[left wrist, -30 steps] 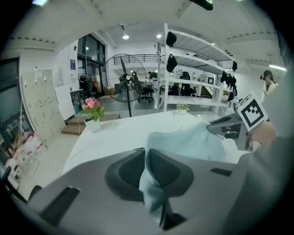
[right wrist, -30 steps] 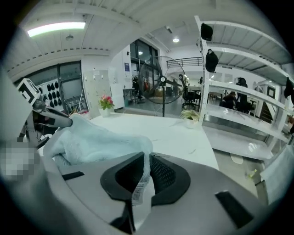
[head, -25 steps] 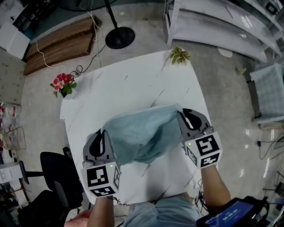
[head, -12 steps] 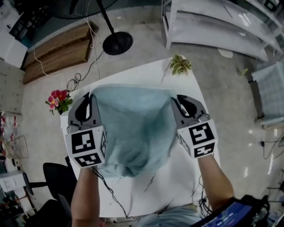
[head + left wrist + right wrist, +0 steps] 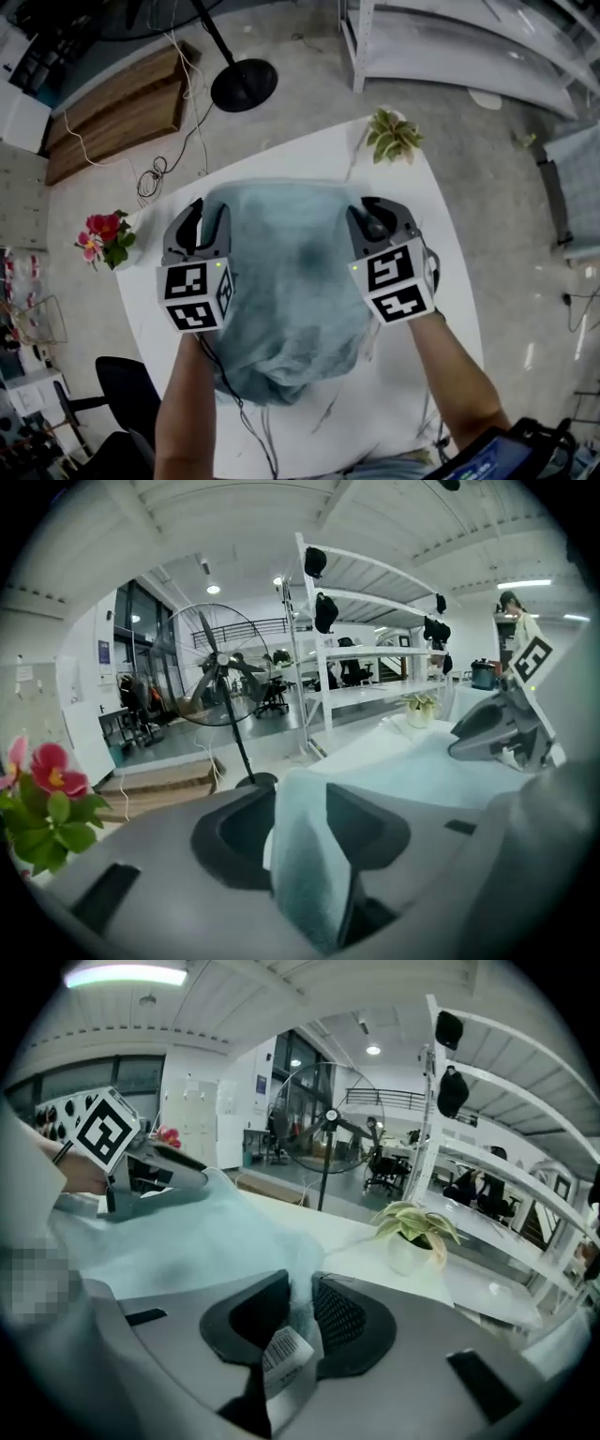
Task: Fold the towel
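Note:
The light blue towel (image 5: 291,281) lies spread over the white table (image 5: 441,309), with its near end bunched towards me. My left gripper (image 5: 208,217) is at the towel's far left corner. Its jaws have just been opening. In the left gripper view that towel corner (image 5: 305,874) stands between the jaws, leaning on the right one, with a gap at the left. My right gripper (image 5: 378,214) holds the far right corner. Its jaws have also been opening a little, though the towel (image 5: 298,1288) and its white label (image 5: 286,1363) still fill the narrow gap.
A small potted plant (image 5: 394,136) stands at the table's far right corner and a pot of red flowers (image 5: 103,239) at its left edge. On the floor beyond are a fan base (image 5: 244,84), wooden boards (image 5: 122,103) and white shelving (image 5: 450,47). A black chair (image 5: 127,394) stands near left.
Both grippers have carried the towel's edge up, away from me and down onto the far part of the table. The towel went from bunched to spread out.

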